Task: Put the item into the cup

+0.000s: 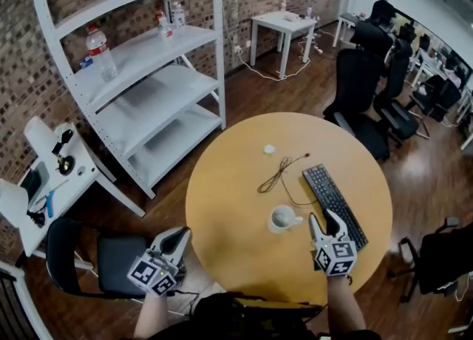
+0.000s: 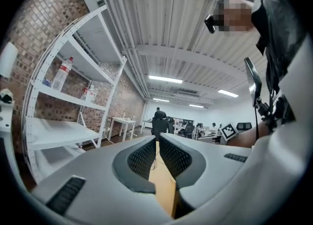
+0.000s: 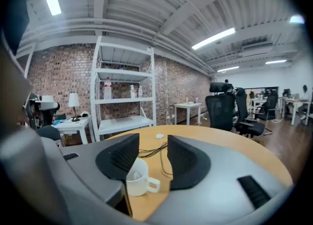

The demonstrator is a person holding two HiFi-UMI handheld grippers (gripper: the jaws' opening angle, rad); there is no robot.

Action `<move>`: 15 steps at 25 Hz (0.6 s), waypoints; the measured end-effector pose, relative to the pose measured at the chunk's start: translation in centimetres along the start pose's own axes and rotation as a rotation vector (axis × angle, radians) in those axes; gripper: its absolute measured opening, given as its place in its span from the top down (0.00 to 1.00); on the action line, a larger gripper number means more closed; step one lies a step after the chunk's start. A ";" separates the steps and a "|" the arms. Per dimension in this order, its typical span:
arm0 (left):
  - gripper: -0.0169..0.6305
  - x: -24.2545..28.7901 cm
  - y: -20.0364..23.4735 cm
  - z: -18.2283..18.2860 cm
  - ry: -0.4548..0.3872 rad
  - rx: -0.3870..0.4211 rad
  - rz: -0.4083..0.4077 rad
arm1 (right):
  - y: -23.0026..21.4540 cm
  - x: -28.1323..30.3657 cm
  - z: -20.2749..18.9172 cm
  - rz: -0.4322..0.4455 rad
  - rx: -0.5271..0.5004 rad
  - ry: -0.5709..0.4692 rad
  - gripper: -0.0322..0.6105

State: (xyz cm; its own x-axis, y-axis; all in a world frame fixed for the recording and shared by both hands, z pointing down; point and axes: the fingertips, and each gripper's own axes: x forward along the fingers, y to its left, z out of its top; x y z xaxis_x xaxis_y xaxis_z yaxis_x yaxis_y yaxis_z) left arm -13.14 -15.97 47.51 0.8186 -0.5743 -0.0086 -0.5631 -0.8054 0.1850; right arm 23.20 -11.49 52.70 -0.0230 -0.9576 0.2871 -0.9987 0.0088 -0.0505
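A white cup (image 1: 281, 219) stands on the round wooden table (image 1: 236, 183), its handle turned toward my right gripper (image 1: 324, 219). That gripper hovers just right of the cup, open, with nothing between its jaws. In the right gripper view the cup (image 3: 137, 178) sits low, partly behind the left jaw of the right gripper (image 3: 153, 146), and a small pale thing shows inside it. A small white item (image 1: 269, 149) lies farther back on the table. My left gripper (image 1: 174, 239) hangs off the table's left edge, jaws together and empty, as the left gripper (image 2: 157, 141) also shows in its own view.
A black keyboard (image 1: 334, 196) lies right of the cup, with a dark cable (image 1: 277, 174) looping behind it. A white shelf rack (image 1: 148, 72) stands at the back left, a black chair (image 1: 81, 257) at the near left, and office chairs (image 1: 362, 80) beyond the table.
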 end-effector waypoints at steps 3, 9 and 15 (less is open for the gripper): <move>0.96 3.2 0.1 0.5 -0.010 -0.033 -0.048 | -3.8 -5.2 1.2 -0.125 0.078 -0.099 0.71; 0.96 8.4 -3.6 2.0 -0.026 -0.013 -0.183 | -9.5 -16.6 0.4 -0.403 0.228 -0.233 0.87; 0.96 10.9 -6.3 1.5 -0.011 -0.014 -0.263 | -9.9 -20.9 0.0 -0.537 0.230 -0.286 0.94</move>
State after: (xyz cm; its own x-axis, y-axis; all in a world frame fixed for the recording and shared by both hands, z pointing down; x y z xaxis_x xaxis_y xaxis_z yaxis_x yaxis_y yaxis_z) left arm -0.81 -17.35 44.73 0.9355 -0.3466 -0.0689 -0.3290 -0.9254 0.1883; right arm 33.61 8.40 47.23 0.5213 -0.8509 0.0651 -0.8319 -0.5237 -0.1834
